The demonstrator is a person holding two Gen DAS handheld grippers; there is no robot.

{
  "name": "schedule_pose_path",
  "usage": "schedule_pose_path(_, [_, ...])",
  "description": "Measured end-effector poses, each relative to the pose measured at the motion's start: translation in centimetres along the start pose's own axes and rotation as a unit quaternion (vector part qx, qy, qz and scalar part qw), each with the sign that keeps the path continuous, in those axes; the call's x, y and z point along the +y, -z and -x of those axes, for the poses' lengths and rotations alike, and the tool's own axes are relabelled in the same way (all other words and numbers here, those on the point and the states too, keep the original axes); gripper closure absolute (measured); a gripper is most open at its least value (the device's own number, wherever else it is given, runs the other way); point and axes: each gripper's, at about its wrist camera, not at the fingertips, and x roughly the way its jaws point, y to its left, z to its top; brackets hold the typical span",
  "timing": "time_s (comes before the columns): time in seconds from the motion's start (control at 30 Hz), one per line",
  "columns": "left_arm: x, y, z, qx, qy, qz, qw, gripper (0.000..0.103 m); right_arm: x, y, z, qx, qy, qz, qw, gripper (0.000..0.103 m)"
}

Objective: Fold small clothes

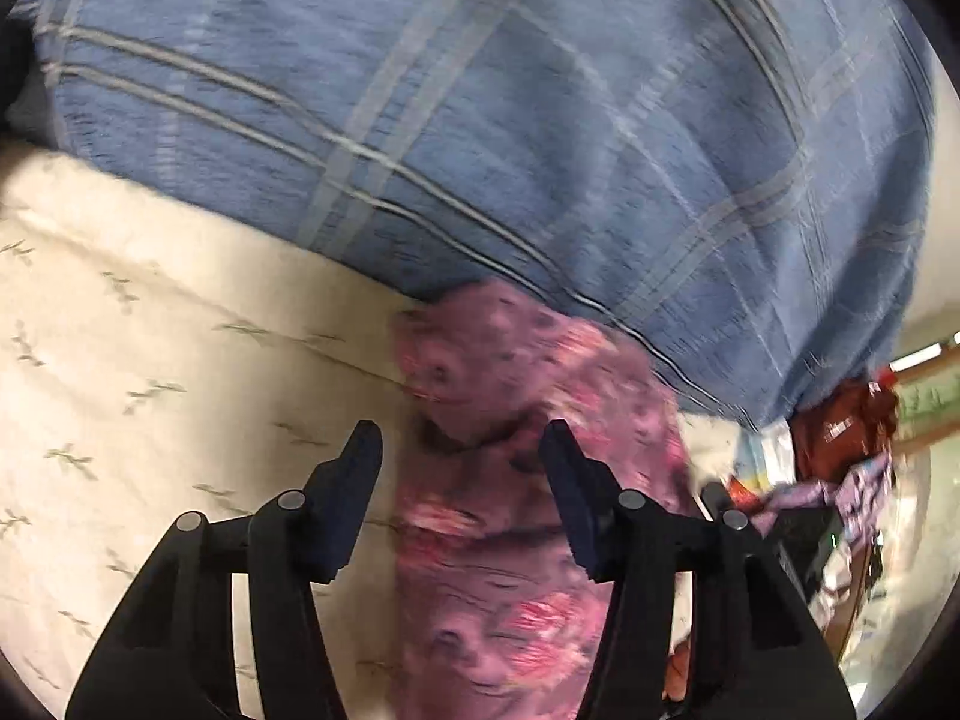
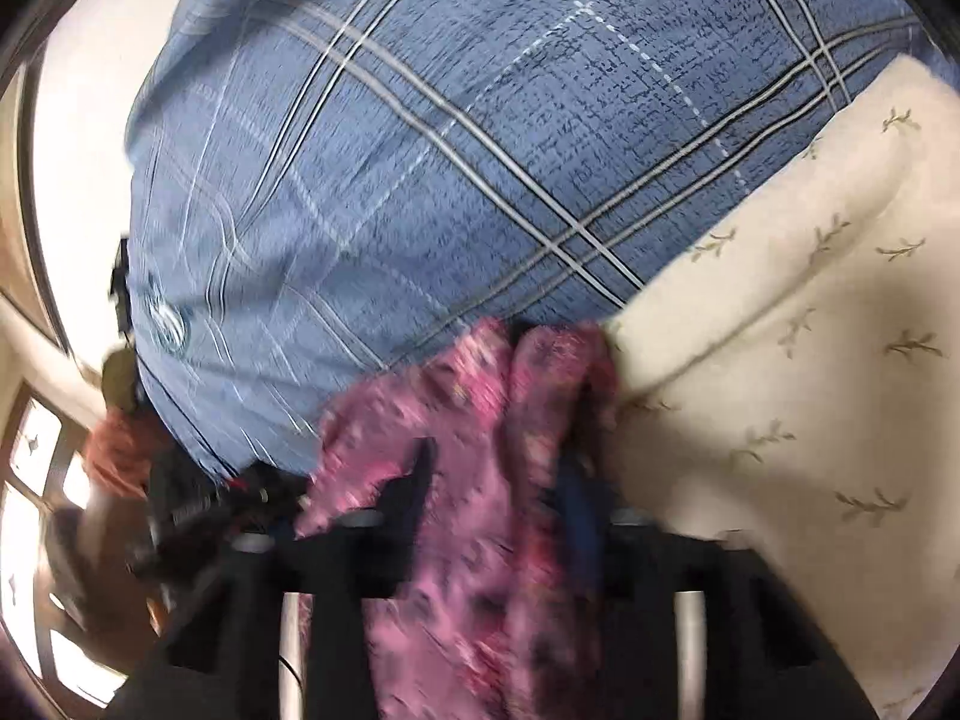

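Left wrist: left gripper point(image 1: 459, 438) jaws apart over pink garment point(image 1: 498, 540) | right gripper point(image 2: 495, 456) jaws apart, garment between

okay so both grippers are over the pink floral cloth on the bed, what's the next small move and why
Probably close the left gripper on the crumpled pink floral garment. Its jaws stand open with the fabric lying between them, unpinched. The cloth is bunched against the blue plaid pillow on the cream leaf-print sheet, so it needs gripping before spreading. The right wrist view is too blurred to judge.
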Motion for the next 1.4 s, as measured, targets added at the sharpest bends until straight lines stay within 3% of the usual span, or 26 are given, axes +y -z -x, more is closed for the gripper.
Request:
schedule_pose_path(0.03, [-0.8, 0.2, -0.3, 0.0, -0.008, -0.012, 0.9999, 0.048, 0.1, -0.3, -0.7, 0.007, 0.009, -0.002, 1.0, 0.049])
schedule_pose_path(0.1, [-2.4, 0.0, -1.6, -0.004, -0.035, -0.034, 0.9988, 0.048, 0.5, -0.7, -2.2, 0.027, 0.027, 0.009, 0.999, 0.067])
schedule_pose_path(0.13, [-2.9, -0.7, -2.4, -0.012, -0.063, -0.043, 0.997, 0.048, 1.5, -0.8, -2.4, 0.024, 0.031, 0.034, 0.999, 0.096])
schedule_pose_path(0.23, [-3.9, -1.7, -5.7, -0.018, -0.175, -0.055, 0.9828, 0.048, 2.8, -1.0, -3.6, 0.004, 0.077, 0.062, 0.995, 0.095])
schedule_pose_path(0.27, [-3.7, -1.8, -6.7, -0.006, -0.184, -0.05, 0.9817, 0.048, 1.9, -1.2, -4.6, 0.021, 0.1, 0.052, 0.993, 0.095])
schedule_pose_path(0.33, [-2.9, -1.5, -6.8, 0.007, -0.157, -0.017, 0.9874, 0.048, 0.6, -1.4, -5.6, 0.045, 0.158, 0.038, 0.986, 0.096])
schedule_pose_path(0.43, [-2.1, -0.2, -4.2, 0.01, -0.105, -0.018, 0.9942, 0.048, 0.5, -1.4, -3.1, 0.019, 0.117, 0.023, 0.993, 0.088])
schedule_pose_path(0.5, [-1.5, 1.6, -2.1, 0.008, -0.076, -0.022, 0.9968, 0.048, 0.8, -0.8, -0.9, 0.024, 0.076, 0.026, 0.996, 0.082])
schedule_pose_path(0.57, [-1.0, 4.4, -0.3, 0.004, -0.051, -0.023, 0.9984, 0.039, 0.8, 0.6, 1.0, 0.04, 0.033, 0.021, 0.998, 0.06])
schedule_pose_path(0.63, [-0.7, 8.1, 0.1, 0.014, -0.026, -0.026, 0.9992, 0.035, 0.9, 2.7, 2.0, 0.055, 0.012, 0.02, 0.998, 0.046])
schedule_pose_path(0.7, [-0.5, 10.6, -0.5, 0.027, -0.02, -0.021, 0.9992, 0.035, 1.2, 5.0, 1.4, 0.074, 0.016, 0.03, 0.997, 0.047])
schedule_pose_path(0.77, [-1.9, 13.2, -1.6, 0.051, -0.019, -0.017, 0.9984, 0.035, 2.2, 6.5, 0.1, 0.104, 0.058, 0.08, 0.99, 0.086])
schedule_pose_path(0.83, [-2.3, 15.0, -0.4, 0.029, -0.043, -0.043, 0.9977, 0.035, 4.0, 7.5, 2.0, 0.065, 0.059, 0.123, 0.989, 0.09])
schedule_pose_path(0.9, [-2.8, 15.7, -0.7, 0.015, -0.082, -0.079, 0.9934, 0.035, 3.7, 7.9, 2.8, 0.033, 0.052, 0.108, 0.992, 0.09])
schedule_pose_path(0.97, [-3.6, 16.0, -0.6, 0.013, -0.116, -0.101, 0.988, 0.039, 2.4, 8.5, 0.8, 0.065, 0.113, 0.115, 0.985, 0.088])
schedule_pose_path(1.1, [-5.7, 17.4, 0.9, 0.014, -0.094, -0.12, 0.9882, 0.04, 2.7, 9.1, 4.3, 0.04, 0.063, 0.081, 0.994, 0.077])
schedule_pose_path(1.17, [-6.2, 18.3, 1.0, 0.014, -0.089, -0.129, 0.9876, 0.038, 2.6, 9.8, 6.0, 0.037, 0.052, 0.084, 0.994, 0.06])
schedule_pose_path(1.2, [-5.6, 19.0, 1.1, 0.017, -0.09, -0.128, 0.9875, 0.038, 2.3, 10.6, 6.6, 0.036, 0.049, 0.081, 0.995, 0.057])
schedule_pose_path(1.23, [-5.2, 19.4, 0.3, 0.025, -0.096, -0.124, 0.9872, 0.038, 1.8, 11.5, 6.7, 0.039, 0.045, 0.08, 0.995, 0.057])
schedule_pose_path(1.27, [-4.7, 19.6, -0.7, 0.035, -0.1, -0.121, 0.987, 0.039, 1.4, 12.1, 6.5, 0.045, 0.053, 0.086, 0.994, 0.065])
schedule_pose_path(1.33, [-5.0, 20.4, -0.6, 0.015, -0.114, -0.134, 0.9843, 0.039, 1.0, 13.6, 5.0, 0.063, 0.113, 0.131, 0.983, 0.081])
schedule_pose_path(1.4, [-5.4, 20.8, -0.5, 0.026, -0.116, -0.142, 0.9827, 0.039, 1.9, 14.2, 5.1, 0.047, 0.127, 0.167, 0.977, 0.082])
